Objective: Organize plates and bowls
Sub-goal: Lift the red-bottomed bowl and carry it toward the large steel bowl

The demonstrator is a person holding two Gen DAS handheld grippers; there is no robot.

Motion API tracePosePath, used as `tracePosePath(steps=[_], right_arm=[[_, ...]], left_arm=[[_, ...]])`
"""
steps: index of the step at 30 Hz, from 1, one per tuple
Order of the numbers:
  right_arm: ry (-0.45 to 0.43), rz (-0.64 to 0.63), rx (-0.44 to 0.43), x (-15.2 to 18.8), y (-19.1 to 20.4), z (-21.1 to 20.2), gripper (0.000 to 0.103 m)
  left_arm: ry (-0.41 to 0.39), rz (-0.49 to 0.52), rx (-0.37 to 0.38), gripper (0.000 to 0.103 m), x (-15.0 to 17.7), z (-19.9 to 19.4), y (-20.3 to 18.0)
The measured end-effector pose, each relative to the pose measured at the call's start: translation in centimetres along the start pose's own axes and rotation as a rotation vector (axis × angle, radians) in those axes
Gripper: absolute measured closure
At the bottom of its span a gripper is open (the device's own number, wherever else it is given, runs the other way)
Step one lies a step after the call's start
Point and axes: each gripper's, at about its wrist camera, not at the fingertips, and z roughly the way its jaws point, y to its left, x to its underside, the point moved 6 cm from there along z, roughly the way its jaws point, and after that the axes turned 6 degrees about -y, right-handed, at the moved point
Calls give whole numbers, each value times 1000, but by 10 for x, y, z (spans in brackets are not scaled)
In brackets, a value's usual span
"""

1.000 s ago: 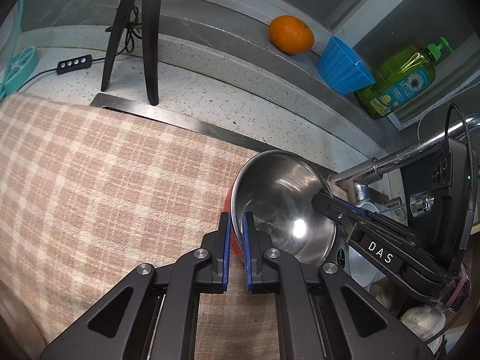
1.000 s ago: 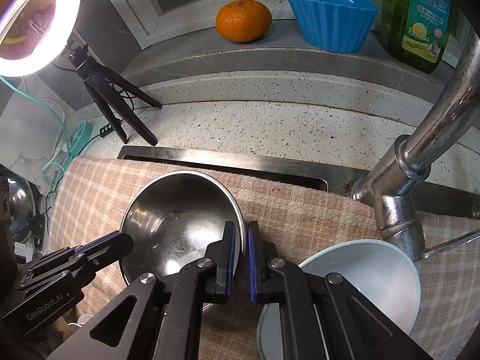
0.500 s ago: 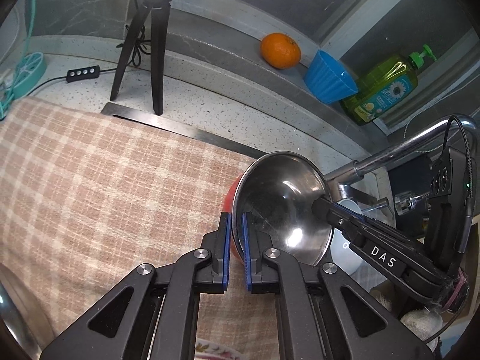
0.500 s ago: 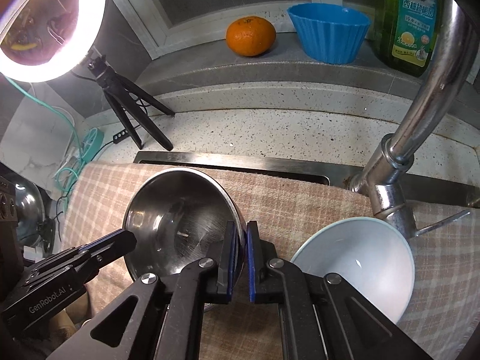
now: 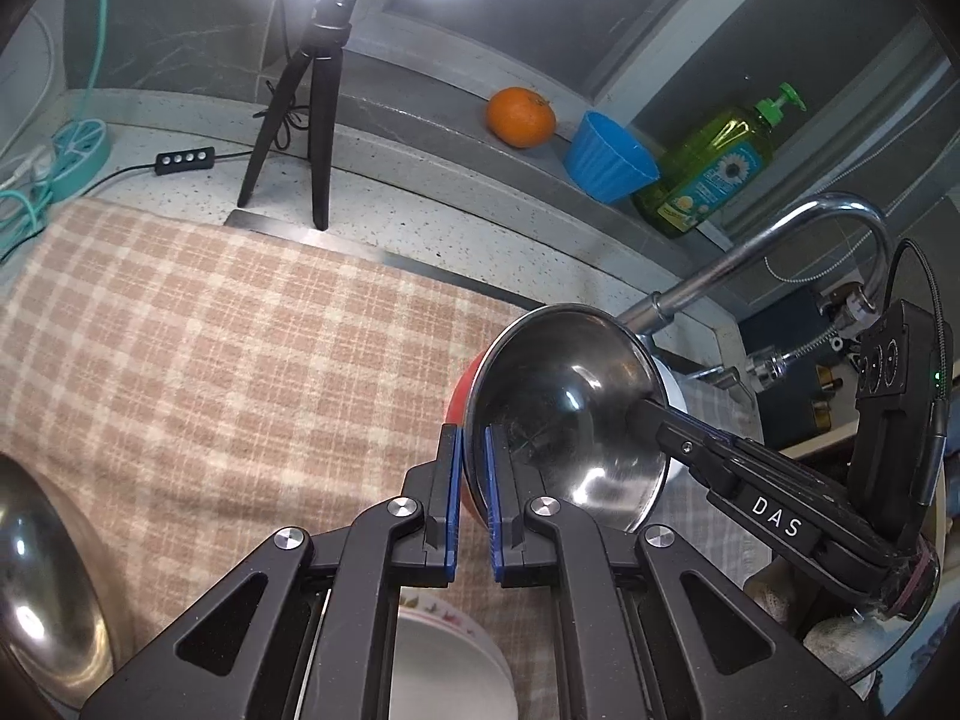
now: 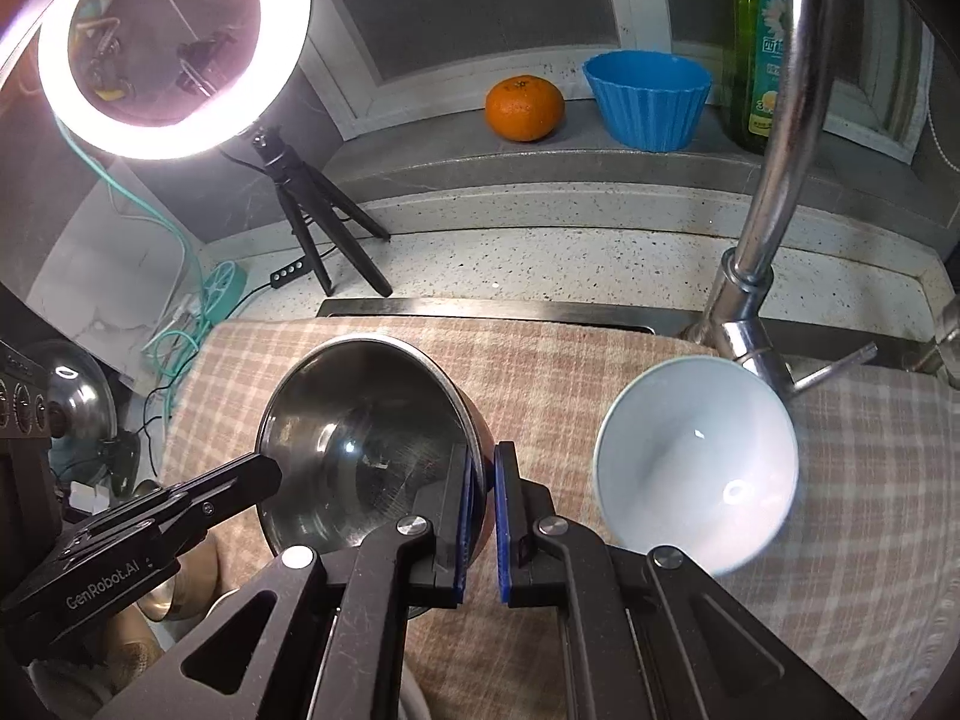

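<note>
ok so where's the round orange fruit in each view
Left wrist view: the round orange fruit is upper centre-right on the grey ledge, left of the blue ribbed plastic bowl.
Right wrist view: the fruit is upper centre on the same ledge, again left of the blue bowl.
Shared landmark: the black tripod on the speckled counter, lower left of the fruit in both.

"DAS" on right claw (image 5: 645, 414); "GenRobot.AI" on left claw (image 6: 270, 468)
</note>
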Motion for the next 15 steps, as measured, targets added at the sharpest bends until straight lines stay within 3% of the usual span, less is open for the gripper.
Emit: tracePosePath(steps=[15], right_arm=[[-8, -12, -54, 41, 60, -36, 96]], left_arm=[[-33, -19, -9, 97, 25, -68, 36]])
